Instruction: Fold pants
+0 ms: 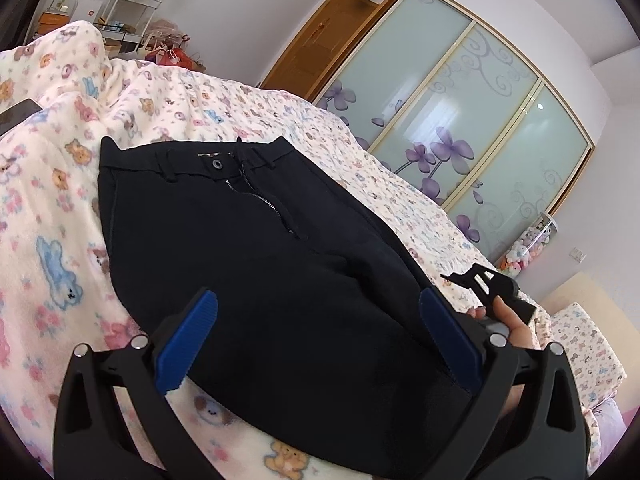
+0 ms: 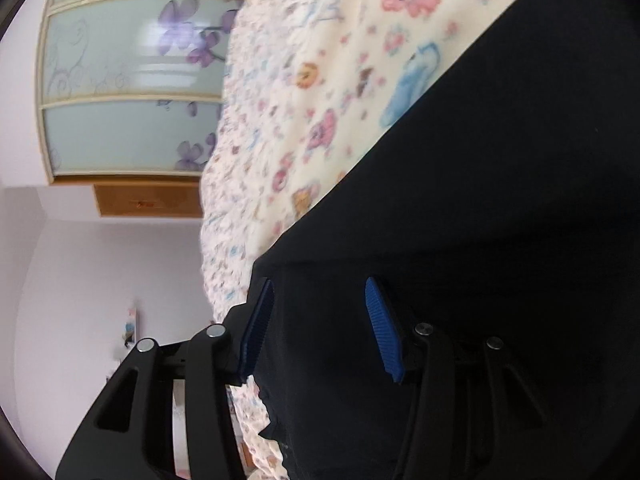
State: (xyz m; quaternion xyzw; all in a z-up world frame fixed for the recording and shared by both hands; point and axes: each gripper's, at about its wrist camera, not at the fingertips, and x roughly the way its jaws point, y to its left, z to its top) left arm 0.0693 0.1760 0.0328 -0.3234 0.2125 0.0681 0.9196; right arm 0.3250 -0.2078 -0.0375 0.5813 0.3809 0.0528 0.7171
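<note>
Pants flat on the bed, both tools spread.
Your left tool (image 1: 316,340) gapes over the pants (image 1: 248,240) on the bed (image 1: 60,200); your right tool (image 2: 320,328) straddles their edge, pads not pressing.

Left gripper (image 1: 318,340): jaws stand wide apart, both blue ribbed pads (image 1: 188,344) exposed, neither pressing on anything. The tool points forward and somewhat downward.

Right gripper (image 2: 320,326): rolled onto its side, so its own view is tilted. Jaws are partly apart; the pads (image 2: 384,328) face each other across a clear gap, with no visible clamping.

In the left wrist view, the right hand (image 1: 508,322) grasps its black handle, fingers wrapped around it.
</note>
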